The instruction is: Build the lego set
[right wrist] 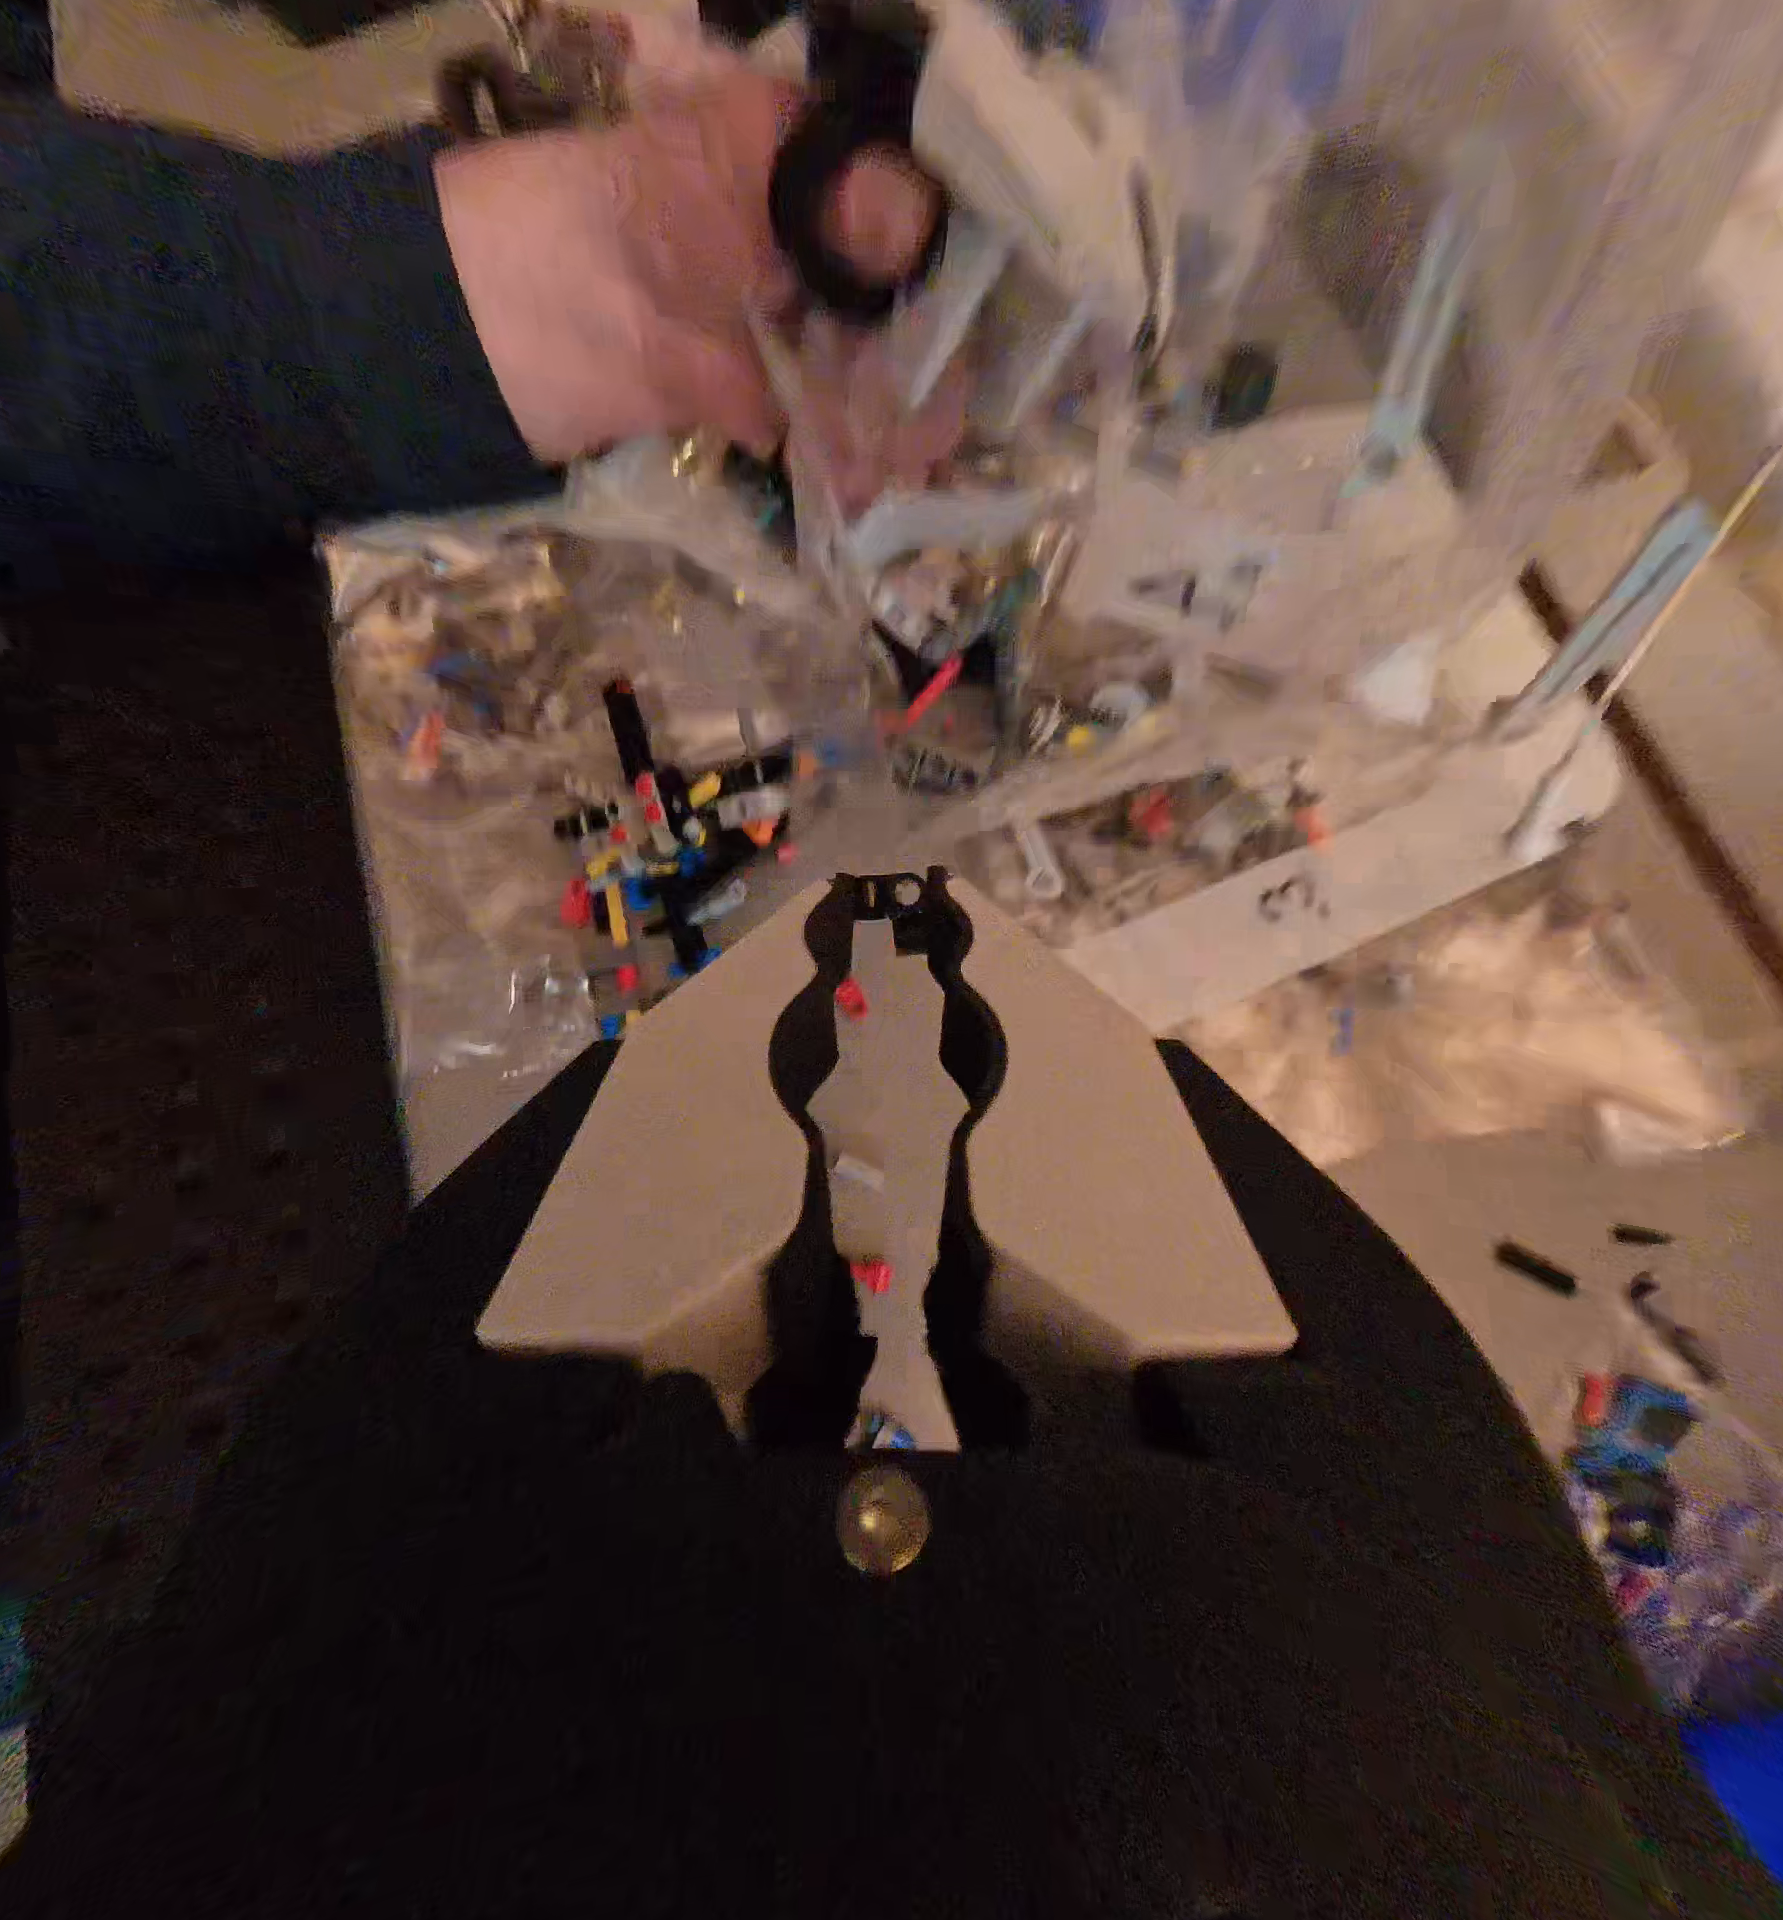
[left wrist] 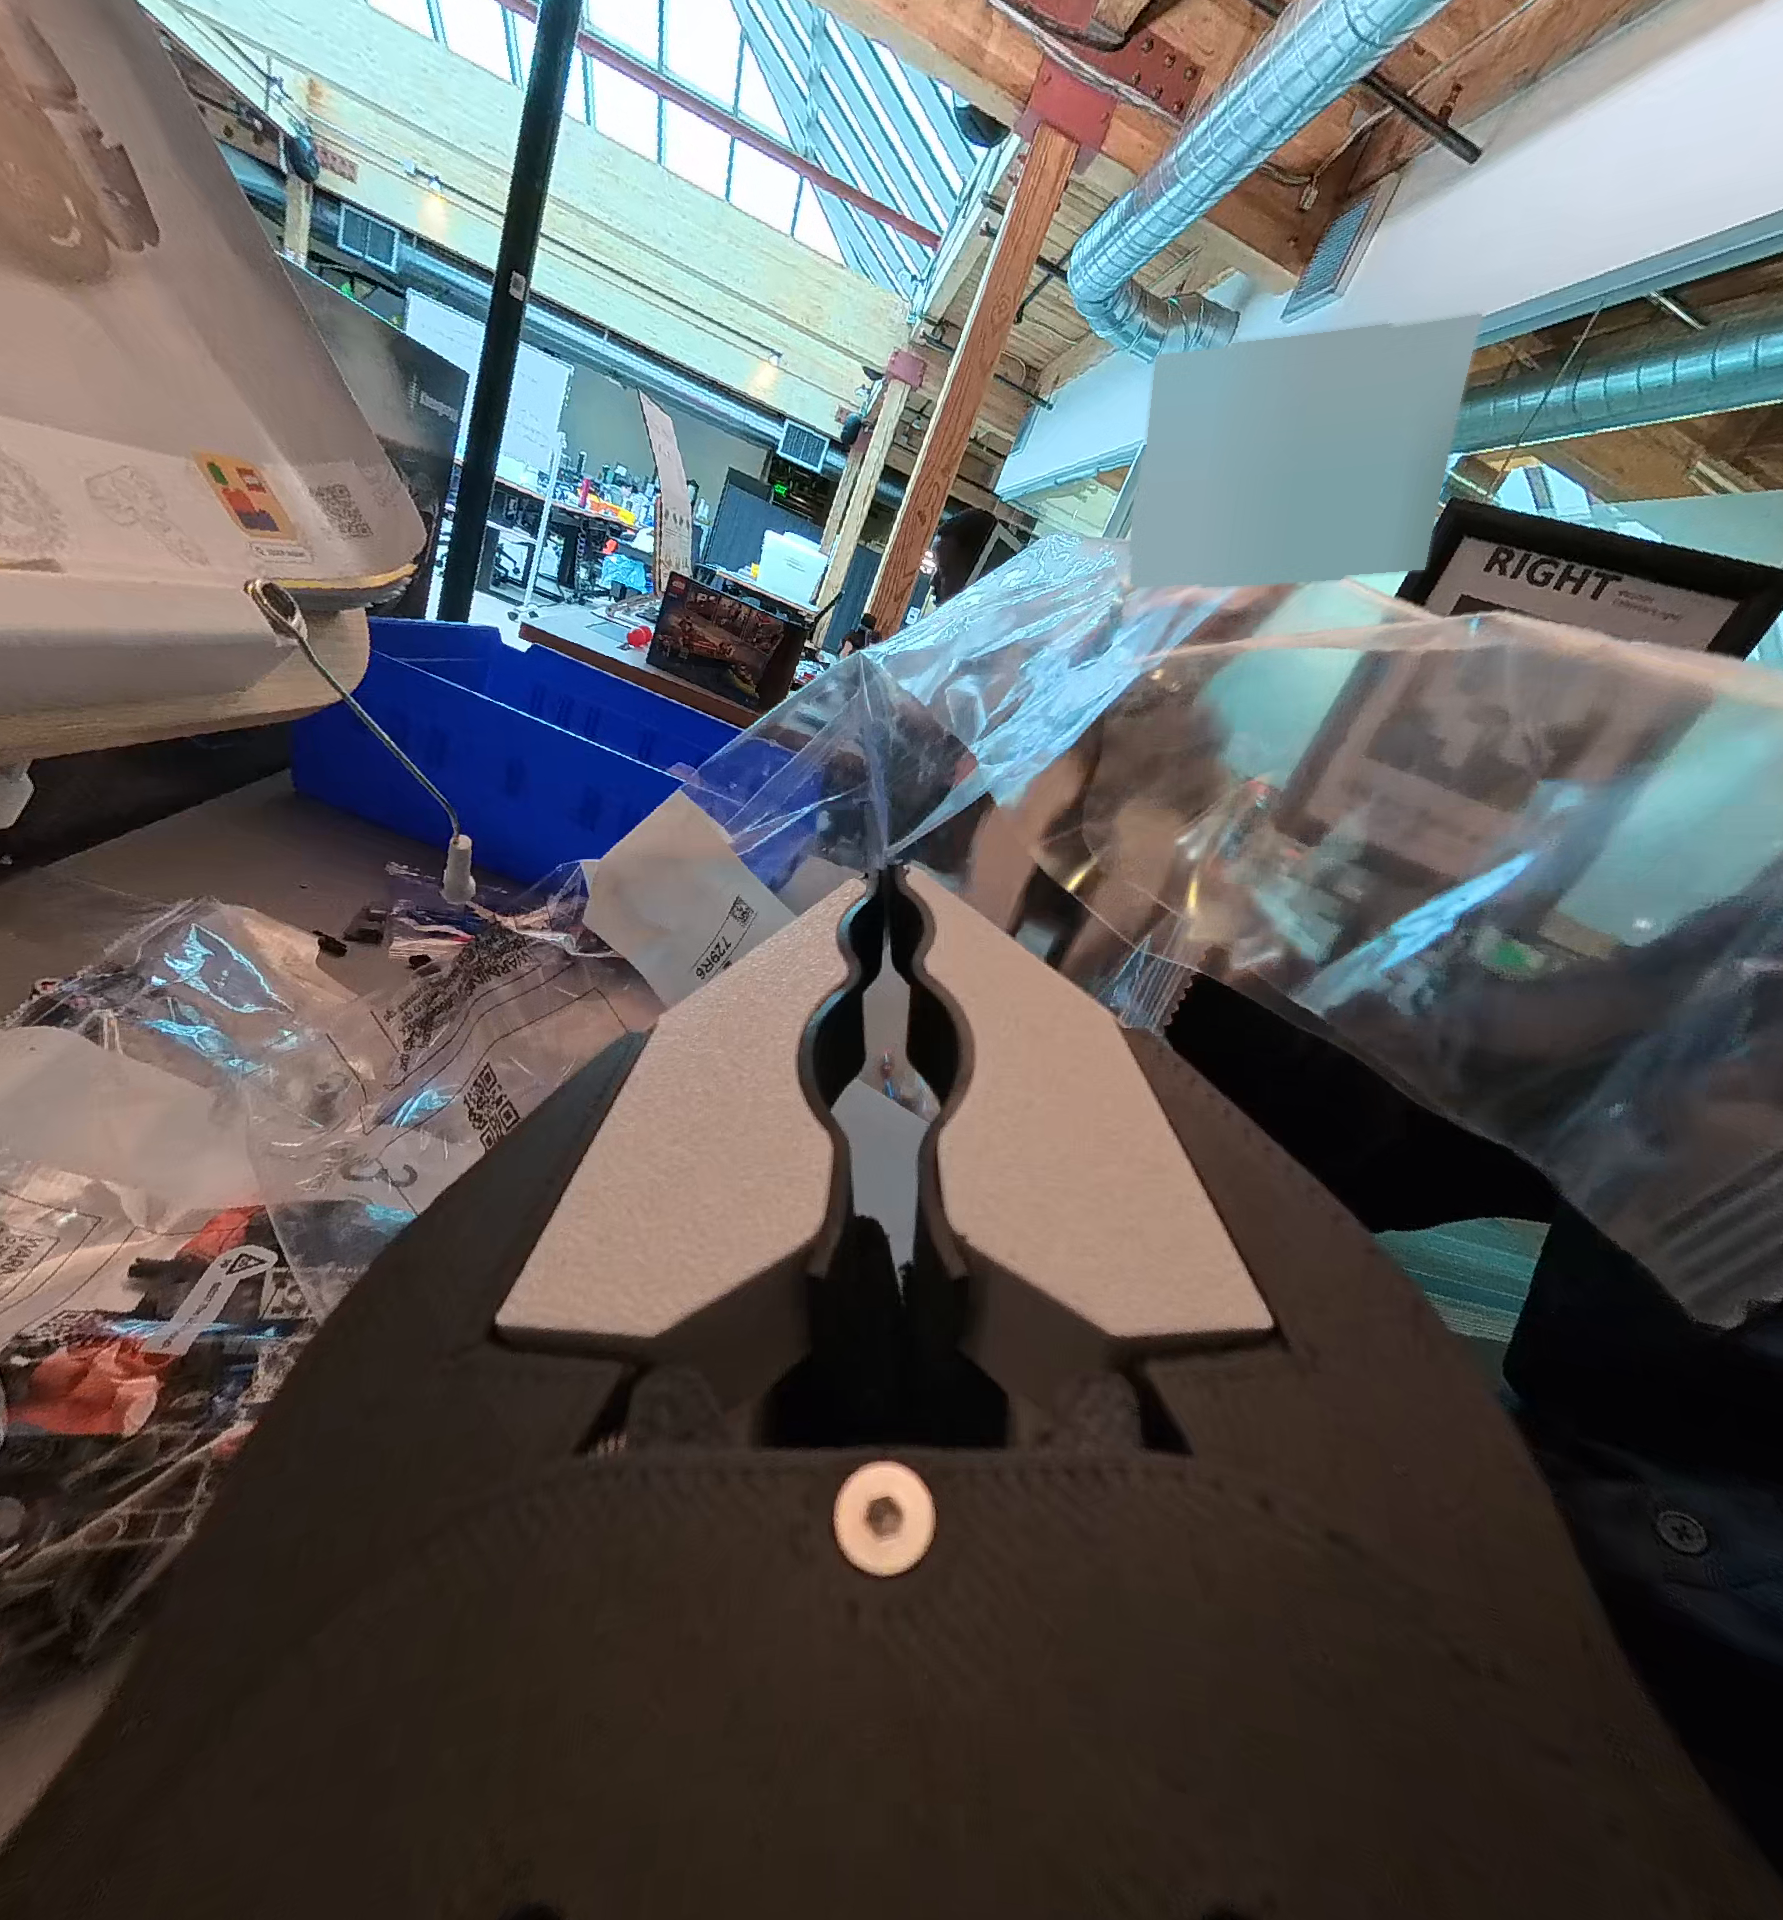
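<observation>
My left gripper (left wrist: 887, 875) is shut on the edge of a clear plastic bag (left wrist: 1386, 790) and holds it raised above the table; the bag spreads up and to the right. My right gripper (right wrist: 892, 902) is shut on a small black lego piece (right wrist: 902, 906) with a round hole, held above the table. A pile of loose coloured lego parts (right wrist: 663, 831) lies on the table just left of its tips. In the right wrist view a hand (right wrist: 617, 281) in a dark sleeve lifts the blurred clear bag (right wrist: 1126, 312) at the top.
Several clear bags of parts (left wrist: 191, 1091) lie on the table at the left. An instruction booklet (left wrist: 118, 416) stands at the upper left. A blue bin (left wrist: 513, 727) sits behind. Small black pieces (right wrist: 1552, 1270) lie at the right. More parts bags (right wrist: 1178, 821) lie beyond the pile.
</observation>
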Available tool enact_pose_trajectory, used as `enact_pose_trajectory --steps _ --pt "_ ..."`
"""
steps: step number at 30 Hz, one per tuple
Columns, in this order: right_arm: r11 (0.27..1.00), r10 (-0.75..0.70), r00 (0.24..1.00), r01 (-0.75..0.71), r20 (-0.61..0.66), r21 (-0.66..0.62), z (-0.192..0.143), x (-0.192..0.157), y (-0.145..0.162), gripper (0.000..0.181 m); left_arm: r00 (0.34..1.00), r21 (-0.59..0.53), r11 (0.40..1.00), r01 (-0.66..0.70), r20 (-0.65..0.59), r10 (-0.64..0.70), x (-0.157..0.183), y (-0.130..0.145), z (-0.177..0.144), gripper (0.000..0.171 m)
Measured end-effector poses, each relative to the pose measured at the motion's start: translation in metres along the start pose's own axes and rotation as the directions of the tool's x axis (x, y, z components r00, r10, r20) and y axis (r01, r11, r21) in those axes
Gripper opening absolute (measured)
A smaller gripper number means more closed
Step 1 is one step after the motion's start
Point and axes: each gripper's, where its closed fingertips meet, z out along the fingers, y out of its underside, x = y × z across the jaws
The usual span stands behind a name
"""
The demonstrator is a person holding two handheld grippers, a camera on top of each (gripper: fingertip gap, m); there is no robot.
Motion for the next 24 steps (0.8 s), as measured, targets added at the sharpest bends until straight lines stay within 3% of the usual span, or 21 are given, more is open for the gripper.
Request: enact_pose_trajectory --steps 4,7,11,14,16,19,24 --pt "0.988 -0.047 0.996 0.058 -0.079 0.145 -0.010 0.016 -0.064 0.012 1.000 -0.009 1.000 -0.002 -0.003 0.002 0.001 0.002 0.002 0.000" --pt "0.999 -0.036 0.991 0.036 -0.126 -0.002 0.012 0.031 -0.054 0.035 1.000 -0.009 1.000 -0.008 -0.002 0.008 0.003 0.001 0.001 0.000" --pt "0.990 -0.035 0.986 0.056 -0.160 0.126 -0.007 0.025 -0.061 0.025 1.000 0.009 1.000 -0.011 -0.001 0.011 0.004 -0.004 -0.003 0.000" --pt "0.988 0.044 0.984 -0.017 -0.173 0.153 -0.030 0.031 -0.036 0.022 1.000 0.014 1.000 -0.006 -0.001 0.006 0.002 -0.004 -0.003 0.000" --pt "0.988 0.114 0.990 -0.104 -0.083 0.113 -0.030 0.026 -0.007 0.020 1.000 0.013 1.000 -0.002 -0.005 0.002 0.002 -0.003 -0.002 0.000" --pt "0.987 0.159 0.987 -0.160 -0.021 -0.019 -0.008 0.020 0.035 0.027 1.000 0.003 1.000 -0.005 -0.006 0.005 0.003 -0.001 0.001 0.000" --pt "0.989 0.144 0.983 -0.139 0.110 -0.051 0.045 -0.002 0.056 0.023 1.000 0.001 1.000 -0.007 -0.002 0.007 0.003 -0.001 0.000 0.000"
